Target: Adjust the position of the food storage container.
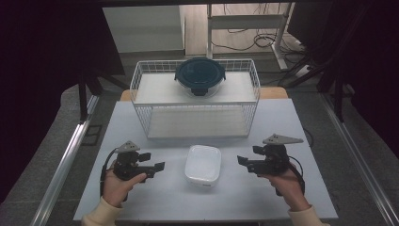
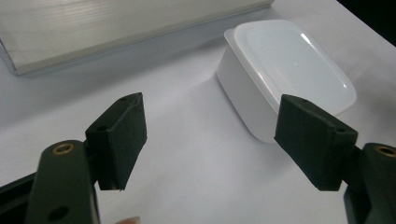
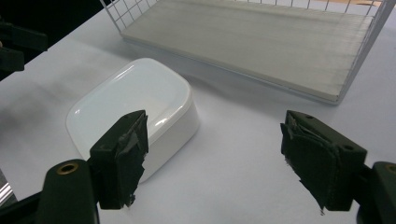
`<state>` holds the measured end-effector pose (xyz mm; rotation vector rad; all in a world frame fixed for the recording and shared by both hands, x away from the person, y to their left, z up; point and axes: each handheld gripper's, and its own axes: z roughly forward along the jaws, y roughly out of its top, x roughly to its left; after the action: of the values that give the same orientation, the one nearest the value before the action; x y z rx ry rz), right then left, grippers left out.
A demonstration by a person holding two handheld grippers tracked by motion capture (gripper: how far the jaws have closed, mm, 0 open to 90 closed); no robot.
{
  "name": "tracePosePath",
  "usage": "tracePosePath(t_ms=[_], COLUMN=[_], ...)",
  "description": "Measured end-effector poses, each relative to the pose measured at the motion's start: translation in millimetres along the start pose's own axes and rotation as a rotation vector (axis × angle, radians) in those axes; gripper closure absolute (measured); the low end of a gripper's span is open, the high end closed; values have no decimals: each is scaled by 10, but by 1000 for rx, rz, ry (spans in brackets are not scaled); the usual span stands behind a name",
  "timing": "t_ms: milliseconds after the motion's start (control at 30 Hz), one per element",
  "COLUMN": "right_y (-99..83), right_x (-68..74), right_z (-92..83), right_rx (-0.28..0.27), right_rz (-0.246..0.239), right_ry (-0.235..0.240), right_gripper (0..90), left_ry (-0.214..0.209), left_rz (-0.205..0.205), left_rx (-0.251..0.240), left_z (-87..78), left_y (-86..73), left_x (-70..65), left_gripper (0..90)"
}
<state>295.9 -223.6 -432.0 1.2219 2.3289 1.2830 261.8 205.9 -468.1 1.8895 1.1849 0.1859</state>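
Note:
A white lidded rectangular box (image 1: pixel 203 165) sits on the table's near middle, between both grippers; it also appears ahead in the left gripper view (image 2: pixel 289 70) and the right gripper view (image 3: pixel 135 107). My left gripper (image 1: pixel 154 162) is held left of the box, jaws wide open and empty (image 2: pixel 210 140). My right gripper (image 1: pixel 244 162) is held right of the box, also open with nothing between its jaws (image 3: pixel 215 163). Neither touches the box. A round glass container with a dark blue lid (image 1: pixel 200 75) rests on the upper shelf of a white wire rack (image 1: pixel 141 89).
The wire rack has a lower shelf board (image 1: pixel 195 123) (image 3: pixel 261 42) just behind the white box. The white tabletop (image 1: pixel 131 207) ends near the person's forearms. Metal rails (image 1: pixel 66 160) run along both sides, and cables lie on the floor behind.

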Motion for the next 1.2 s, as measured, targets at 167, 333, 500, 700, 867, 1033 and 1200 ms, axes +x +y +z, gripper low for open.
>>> tracePosePath(t_ms=[167, 333, 500, 700, 867, 1033, 1200], right_y=[-37, -54, -53, -44, -41, -46, -45], right_x=[-17, -42, -55, -85, -101, -109, -121], right_z=[-48, -72, -58, -50, -59, -48, -58], right_rx=[2, 9, 10, 17, 15, 22, 22], right_rz=[3, 23, 21, 23, 27, 28, 33], right_ry=[-13, -25, -24, -35, -38, -44, -46], right_gripper=[229, 229, 226, 223, 223, 223, 223], left_ry=[-9, -13, -16, -16, -67, -98, -123], left_rz=[2, 7, 22, 37, 44, 41, 48], left_rx=[14, 48, 97, 150, 211, 242, 259], left_z=[69, 165, 284, 390, 526, 675, 734], left_y=[32, 18, -2, -8, -3, 11, 15], left_x=[-21, -52, -85, -107, -136, -200, -248], left_gripper=[245, 278, 387, 578, 806, 897, 899])
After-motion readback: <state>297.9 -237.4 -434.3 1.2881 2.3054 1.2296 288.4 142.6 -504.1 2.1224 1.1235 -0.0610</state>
